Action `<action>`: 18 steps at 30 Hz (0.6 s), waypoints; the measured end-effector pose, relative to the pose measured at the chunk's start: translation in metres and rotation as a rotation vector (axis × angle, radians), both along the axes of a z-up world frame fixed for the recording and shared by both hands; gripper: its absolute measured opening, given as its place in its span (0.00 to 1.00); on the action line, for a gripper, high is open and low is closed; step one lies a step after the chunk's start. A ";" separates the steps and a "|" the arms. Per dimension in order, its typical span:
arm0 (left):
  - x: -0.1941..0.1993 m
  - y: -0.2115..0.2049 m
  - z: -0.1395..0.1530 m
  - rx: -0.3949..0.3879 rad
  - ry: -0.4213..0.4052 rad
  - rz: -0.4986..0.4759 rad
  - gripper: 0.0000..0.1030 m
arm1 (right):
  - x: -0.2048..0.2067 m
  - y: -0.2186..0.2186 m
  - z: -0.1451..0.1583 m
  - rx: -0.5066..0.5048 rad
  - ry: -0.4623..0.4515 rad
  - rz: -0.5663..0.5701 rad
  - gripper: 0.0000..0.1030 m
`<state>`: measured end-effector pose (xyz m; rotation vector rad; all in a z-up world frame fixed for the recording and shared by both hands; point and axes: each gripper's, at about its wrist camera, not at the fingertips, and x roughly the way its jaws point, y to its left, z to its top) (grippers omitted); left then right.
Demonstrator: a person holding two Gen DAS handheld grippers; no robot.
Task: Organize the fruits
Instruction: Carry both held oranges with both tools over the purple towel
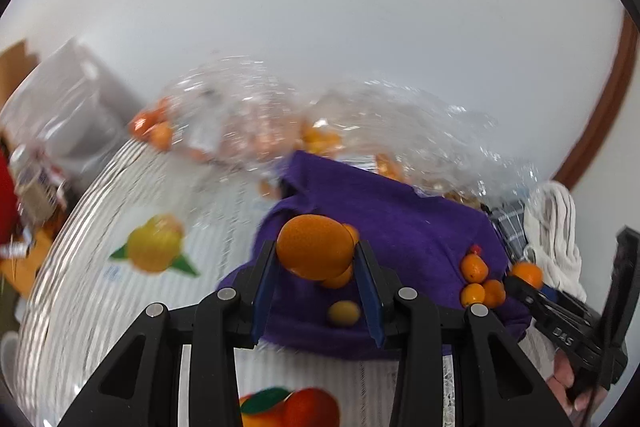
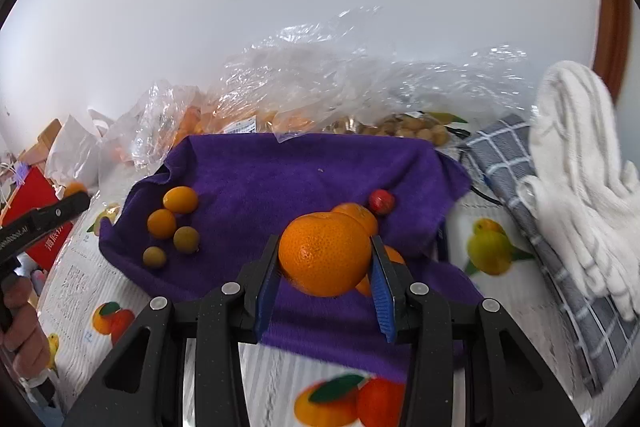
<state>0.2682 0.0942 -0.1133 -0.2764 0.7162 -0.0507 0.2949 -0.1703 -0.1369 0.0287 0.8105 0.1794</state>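
A purple cloth (image 2: 304,171) lies spread on the fruit-print table cover. My right gripper (image 2: 325,243) is shut on a large orange (image 2: 325,254) just above the cloth's near right part. Two more oranges (image 2: 356,215) and a small red fruit (image 2: 381,201) lie behind it. Several kumquats (image 2: 181,199) sit on the cloth's left side. My left gripper (image 1: 316,247) is shut on another orange (image 1: 314,245), held over the cloth (image 1: 400,223). A yellow kumquat (image 1: 344,313) lies below it. Small oranges (image 1: 474,267) cluster at the right.
Crumpled clear plastic bags (image 2: 320,83) holding more fruit line the far edge of the cloth. A grey checked cloth (image 2: 516,163) and a white knitted glove (image 2: 580,163) lie at the right. A red box (image 2: 36,199) and a white bag (image 2: 72,147) stand at the left.
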 end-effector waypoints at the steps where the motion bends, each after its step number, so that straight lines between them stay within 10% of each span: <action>1: 0.006 -0.004 0.001 0.010 0.004 -0.011 0.36 | 0.007 0.003 -0.003 -0.005 0.009 0.010 0.40; 18: 0.071 -0.048 -0.034 0.022 0.180 -0.223 0.36 | 0.051 0.044 -0.044 -0.094 0.082 0.113 0.40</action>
